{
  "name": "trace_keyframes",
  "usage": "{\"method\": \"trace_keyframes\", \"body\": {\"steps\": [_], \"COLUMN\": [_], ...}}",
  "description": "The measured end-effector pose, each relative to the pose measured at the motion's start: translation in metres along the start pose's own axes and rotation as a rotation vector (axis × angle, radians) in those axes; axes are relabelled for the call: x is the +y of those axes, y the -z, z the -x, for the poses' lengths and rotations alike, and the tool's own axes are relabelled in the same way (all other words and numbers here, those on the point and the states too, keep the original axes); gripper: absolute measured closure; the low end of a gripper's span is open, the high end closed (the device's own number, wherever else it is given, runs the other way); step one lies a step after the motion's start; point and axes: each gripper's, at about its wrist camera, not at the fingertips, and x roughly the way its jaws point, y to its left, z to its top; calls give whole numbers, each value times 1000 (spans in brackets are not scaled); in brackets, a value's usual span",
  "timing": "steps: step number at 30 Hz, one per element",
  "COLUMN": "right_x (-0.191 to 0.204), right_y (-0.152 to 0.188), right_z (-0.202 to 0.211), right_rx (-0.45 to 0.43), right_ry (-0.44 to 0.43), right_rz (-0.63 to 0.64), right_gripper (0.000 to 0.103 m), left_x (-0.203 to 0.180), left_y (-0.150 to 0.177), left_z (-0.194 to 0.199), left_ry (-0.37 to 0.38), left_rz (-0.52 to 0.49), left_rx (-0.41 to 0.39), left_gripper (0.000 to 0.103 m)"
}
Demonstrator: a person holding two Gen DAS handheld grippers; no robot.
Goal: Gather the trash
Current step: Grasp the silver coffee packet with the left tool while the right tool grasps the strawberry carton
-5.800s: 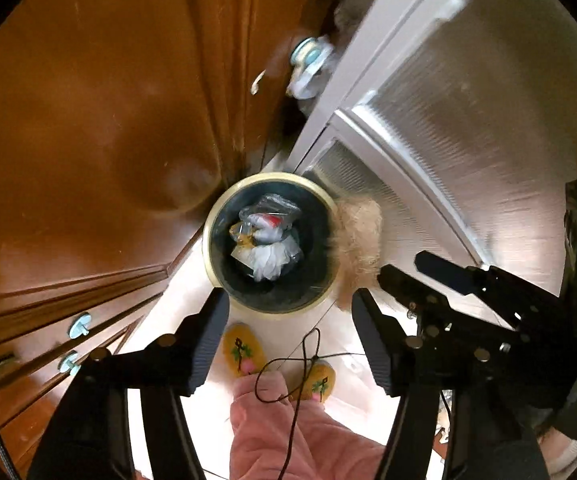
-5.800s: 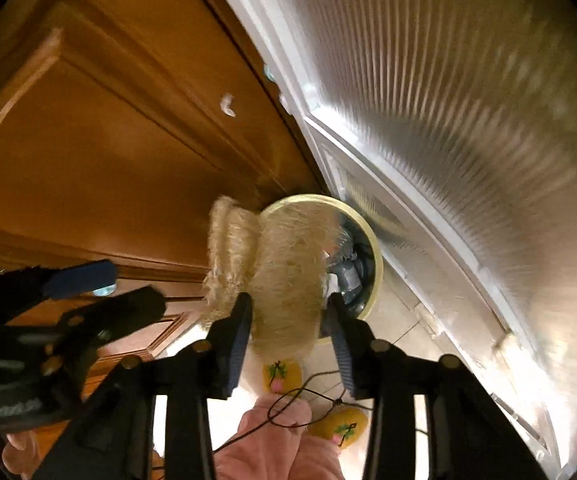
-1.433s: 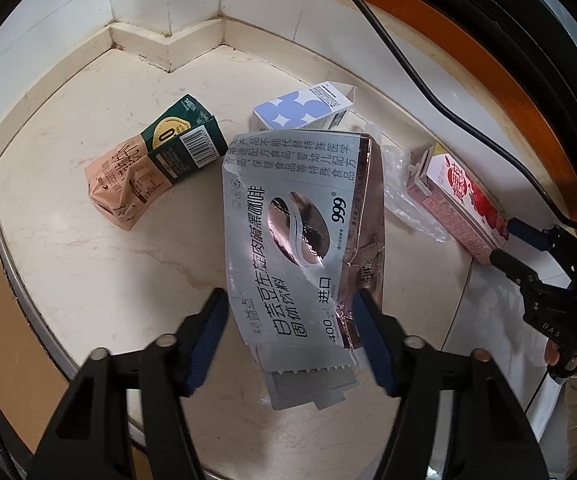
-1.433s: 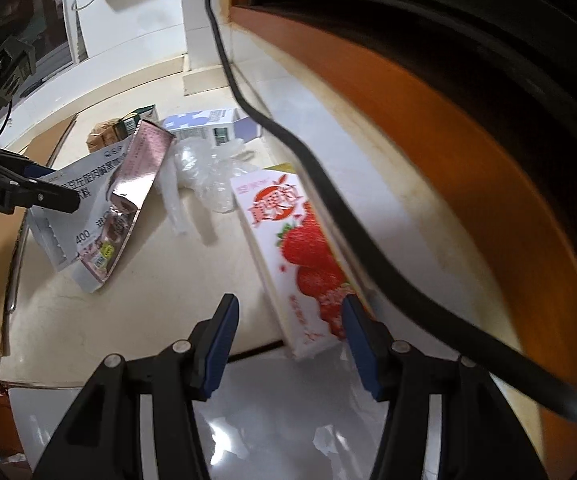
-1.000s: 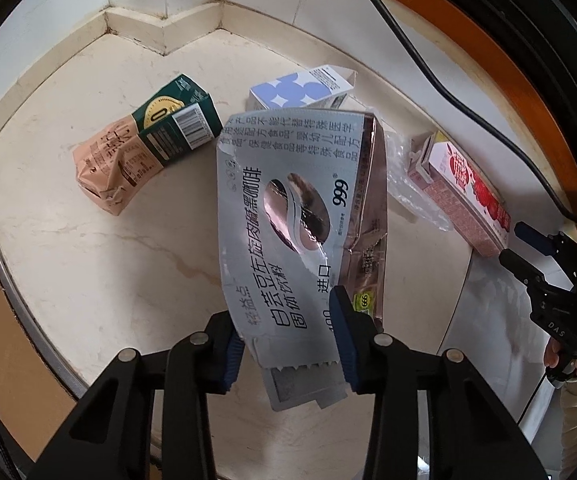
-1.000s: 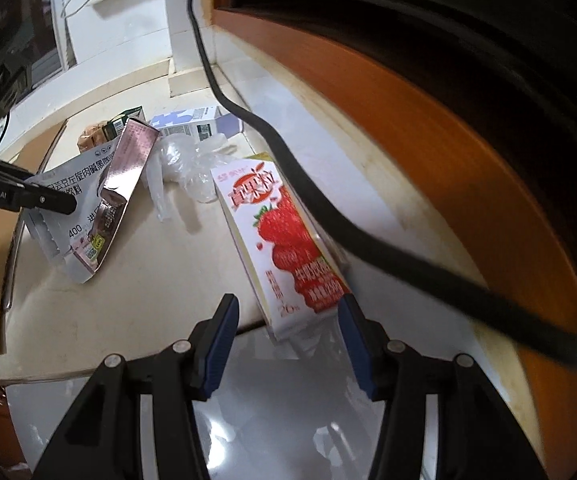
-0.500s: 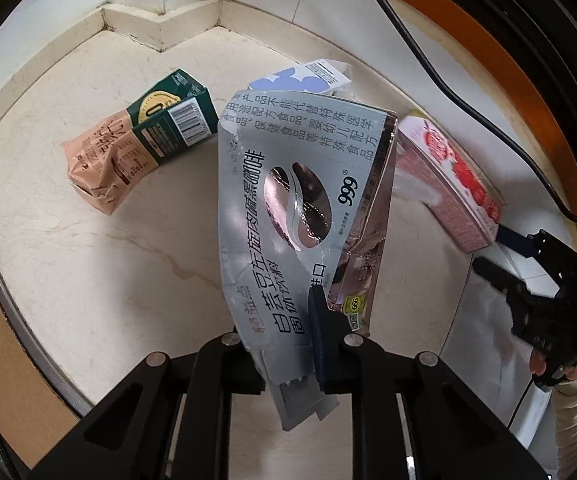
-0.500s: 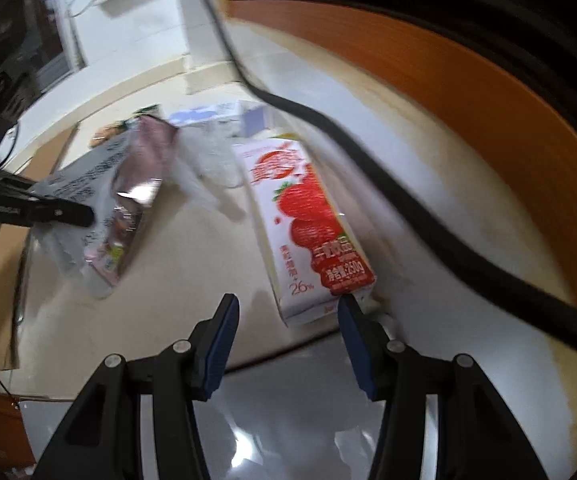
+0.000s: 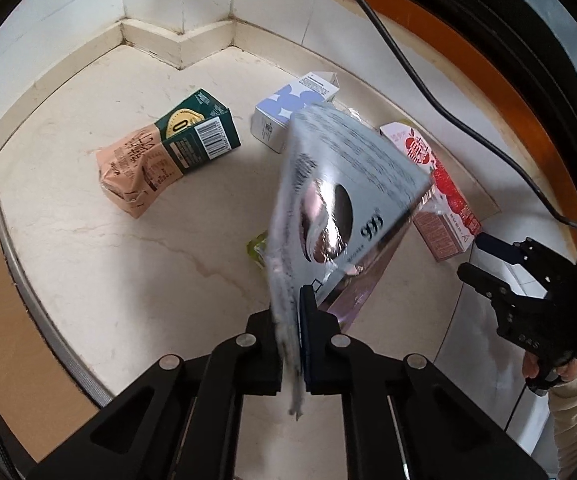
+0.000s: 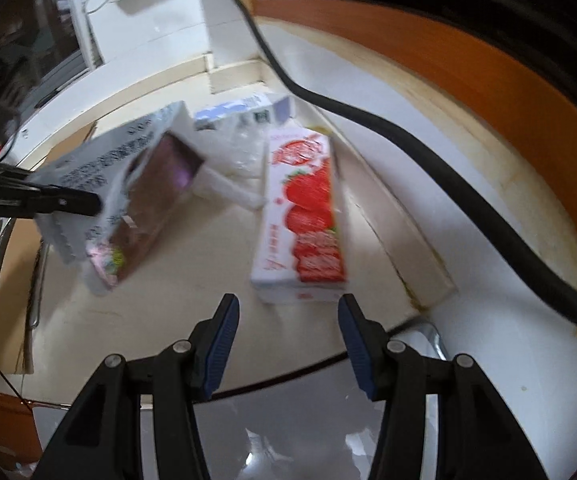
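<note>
Left gripper [image 9: 294, 334]: jaws, apart a second ago, now clamped on the silver pouch [image 9: 340, 200], lifted and tilted above the counter [image 9: 136, 264]; print blurred.
Right gripper [image 10: 286, 334]: released, empty, unchanged, just short of the strawberry carton [image 10: 302, 216].
Behind pouch: blue carton [image 9: 288, 110], partly hidden.
Left of pouch: green-tan carton [image 9: 168, 152].

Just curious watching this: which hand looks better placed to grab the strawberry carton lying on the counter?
The right. The right gripper is open and empty, with the strawberry carton lying just ahead of its fingers. The left gripper is shut on the silver pouch.
</note>
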Motion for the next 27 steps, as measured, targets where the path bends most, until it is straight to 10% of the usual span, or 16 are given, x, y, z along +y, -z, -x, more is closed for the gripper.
{"method": "trace_keyframes", "body": {"steps": [27], "right_x": [17], "right_y": [-49], "right_z": [-47], "right_rx": [-46], "right_ry": [25], "right_rz": [-19], "right_gripper": [39], "left_x": [24], "left_y": [50], "left_z": [64], "left_ry": [-28], "left_rz": [109], "left_rx": [-35], "left_gripper": [100]}}
